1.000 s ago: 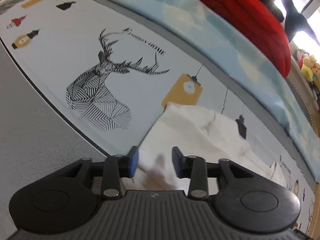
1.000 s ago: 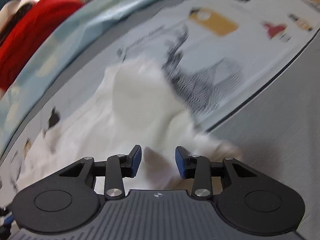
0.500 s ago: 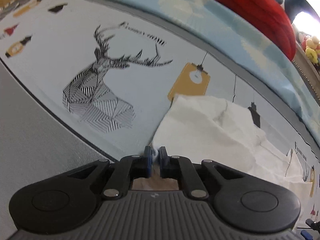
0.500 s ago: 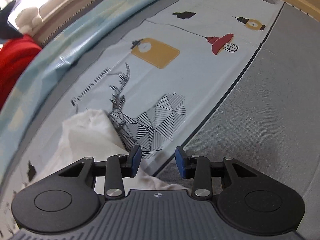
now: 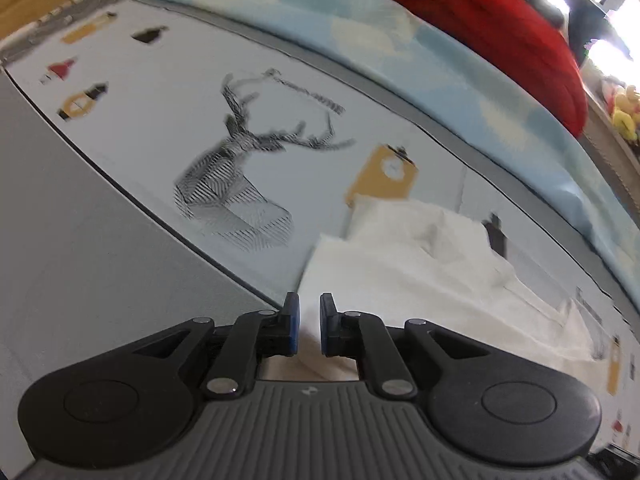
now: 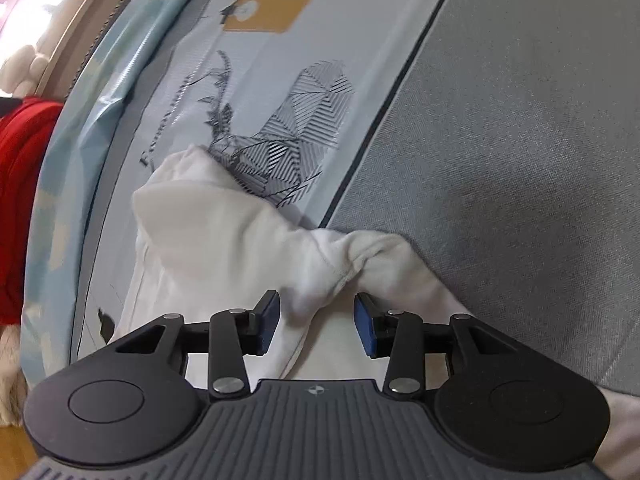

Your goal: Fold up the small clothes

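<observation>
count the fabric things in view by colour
white: 1, the white garment
red: 1, the red blanket
light blue with pale patches: 1, the blue blanket
printed: 1, the deer-print mat
total: 4

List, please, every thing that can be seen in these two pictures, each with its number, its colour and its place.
white garment: one, white, crumpled on the printed mat, in front of both grippers
printed mat: one, pale with a black deer and yellow tags, under the garment
grey fabric surface: one, grey, beside the mat
blanket: one, light blue and cream, behind the mat
red knitted item: one, red, behind the blanket
plush toys: number unclear, yellow, far edge
left gripper: one, black with blue pads, nearly closed on the garment's edge
right gripper: one, black with blue pads, jaws opening around a fold
</observation>
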Action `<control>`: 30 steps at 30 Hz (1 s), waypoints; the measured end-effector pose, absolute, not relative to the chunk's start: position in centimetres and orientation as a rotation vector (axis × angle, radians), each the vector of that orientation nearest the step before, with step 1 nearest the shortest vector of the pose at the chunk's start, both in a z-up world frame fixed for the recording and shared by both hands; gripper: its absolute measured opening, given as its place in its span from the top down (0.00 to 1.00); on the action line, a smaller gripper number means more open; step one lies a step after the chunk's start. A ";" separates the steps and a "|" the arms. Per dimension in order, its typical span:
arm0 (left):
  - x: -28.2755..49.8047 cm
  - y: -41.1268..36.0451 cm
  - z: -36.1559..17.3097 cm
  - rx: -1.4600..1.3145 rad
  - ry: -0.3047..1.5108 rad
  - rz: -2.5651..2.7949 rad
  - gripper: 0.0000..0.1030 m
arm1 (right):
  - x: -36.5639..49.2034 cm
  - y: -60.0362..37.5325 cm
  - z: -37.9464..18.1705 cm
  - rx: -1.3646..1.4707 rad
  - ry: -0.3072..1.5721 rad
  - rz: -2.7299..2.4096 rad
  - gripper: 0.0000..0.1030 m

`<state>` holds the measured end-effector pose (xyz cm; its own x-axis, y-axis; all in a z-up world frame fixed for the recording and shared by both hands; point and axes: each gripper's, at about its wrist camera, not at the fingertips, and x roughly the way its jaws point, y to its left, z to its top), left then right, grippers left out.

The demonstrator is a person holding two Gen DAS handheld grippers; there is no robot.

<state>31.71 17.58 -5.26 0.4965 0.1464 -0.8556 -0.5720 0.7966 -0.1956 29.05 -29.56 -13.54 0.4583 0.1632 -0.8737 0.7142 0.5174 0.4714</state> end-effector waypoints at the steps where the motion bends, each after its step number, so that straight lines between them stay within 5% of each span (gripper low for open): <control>1: 31.8 17.5 -5.0 -0.487 0.938 0.453 0.91 | 29.1 -29.7 -13.4 0.997 1.056 -0.424 0.63; 2: 32.0 17.3 -4.7 -0.483 0.917 0.430 0.91 | 29.2 -29.8 -13.2 0.988 1.039 -0.427 0.86; 6: 33.1 15.2 -5.2 -0.472 0.936 0.284 0.91 | 27.8 -30.6 -10.5 0.999 0.904 -0.450 0.91; 15: 34.2 13.0 -8.6 -0.477 1.058 0.177 0.77 | 27.6 -29.6 -12.0 0.905 1.044 -0.520 0.84; 18: 34.1 14.2 -10.4 -0.552 1.113 0.207 0.75 | 27.8 -28.0 -9.8 0.793 0.961 -0.460 0.66; 21: 34.0 16.0 -11.9 -0.610 1.156 0.271 0.79 | 28.9 -27.2 -8.5 0.718 0.881 -0.321 0.59; 26: 33.7 16.1 -9.8 -0.580 1.095 0.259 0.74 | 30.6 -31.1 -12.2 0.733 1.021 -0.436 0.67; 30: 33.6 16.2 -9.1 -0.556 1.081 0.259 0.74 | 29.6 -32.6 -10.7 0.742 0.931 -0.492 0.64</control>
